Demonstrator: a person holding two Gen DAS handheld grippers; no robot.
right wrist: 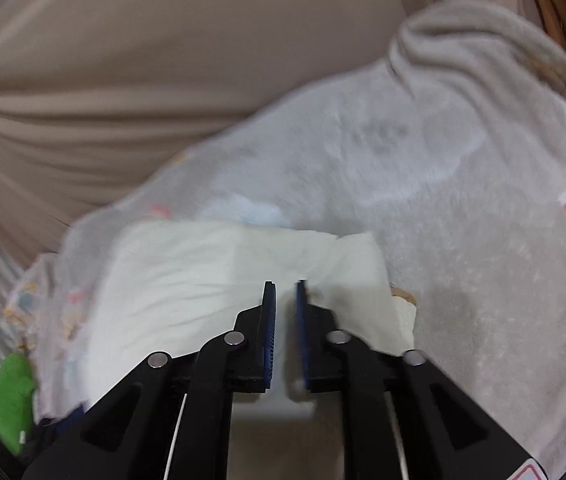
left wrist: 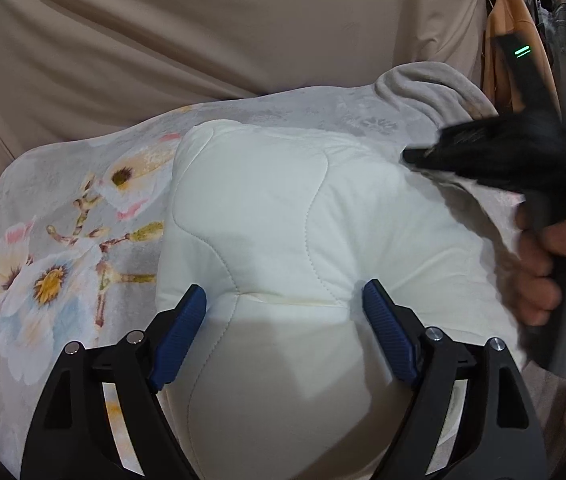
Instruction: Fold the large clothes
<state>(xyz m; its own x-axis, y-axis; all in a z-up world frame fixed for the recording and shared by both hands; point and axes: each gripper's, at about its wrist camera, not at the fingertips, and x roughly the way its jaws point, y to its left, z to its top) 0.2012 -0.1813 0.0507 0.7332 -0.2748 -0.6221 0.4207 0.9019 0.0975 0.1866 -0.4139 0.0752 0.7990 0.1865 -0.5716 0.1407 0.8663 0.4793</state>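
Note:
A white quilted garment [left wrist: 267,220] lies folded on a grey floral blanket [left wrist: 55,248]. My left gripper [left wrist: 283,300] is open, its blue pads [left wrist: 181,332] on either side of the garment's near fold. In the left wrist view my right gripper [left wrist: 415,156] is a blurred black shape at the garment's right edge. In the right wrist view the right gripper [right wrist: 283,292] has its jaws nearly together over the white garment [right wrist: 187,272]; a narrow gap shows and I cannot tell whether cloth is pinched.
The blanket [right wrist: 443,200] covers a bed with a beige sheet [left wrist: 203,40] behind. A rumpled grey blanket end [left wrist: 423,88] lies at the far right. Hanging clothes [left wrist: 507,40] are at the right. A green object [right wrist: 13,396] sits at the lower left.

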